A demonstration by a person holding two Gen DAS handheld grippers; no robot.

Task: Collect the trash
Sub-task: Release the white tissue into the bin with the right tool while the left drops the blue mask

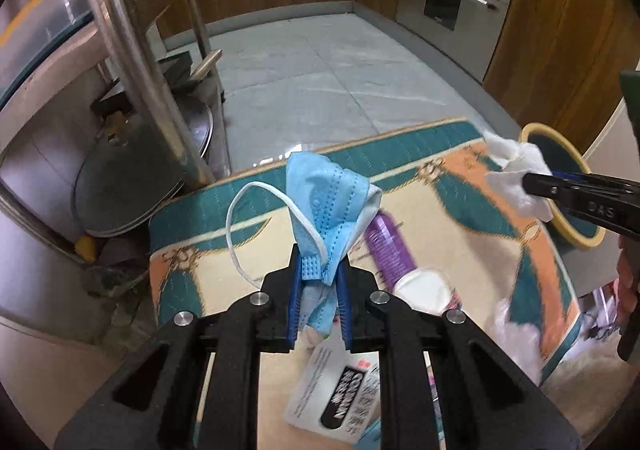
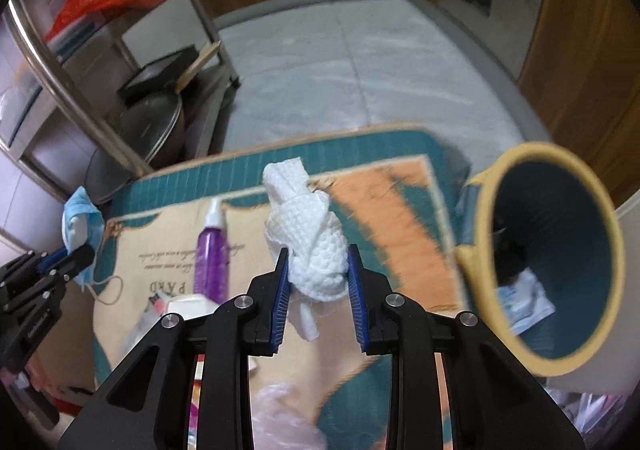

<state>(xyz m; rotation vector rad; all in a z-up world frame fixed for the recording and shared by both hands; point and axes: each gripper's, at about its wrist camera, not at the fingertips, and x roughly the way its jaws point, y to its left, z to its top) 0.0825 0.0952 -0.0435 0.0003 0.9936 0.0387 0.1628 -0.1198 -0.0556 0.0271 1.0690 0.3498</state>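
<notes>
Left gripper [image 1: 320,274]: we see it clamped on a blue face mask [image 1: 328,202], centre frame, above the patterned mat [image 1: 460,218].
Right gripper [image 2: 318,270]: we see it pinching a crumpled white paper towel [image 2: 308,234], centre frame.
Bin [image 2: 480,282]: yellow-rimmed, right edge, beside the mat.
Purple spray bottle [image 2: 210,254]: lying on the mat, left of the towel.

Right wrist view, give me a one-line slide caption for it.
Right gripper clamps a crumpled white paper towel above the patterned mat, beside the yellow-rimmed bin.

Face mask [image 1: 328,198] light blue; tissue [image 2: 316,246] white, dimpled; bottle [image 2: 210,258] purple; bin [image 2: 560,250] yellow-rimmed, teal inside.
</notes>
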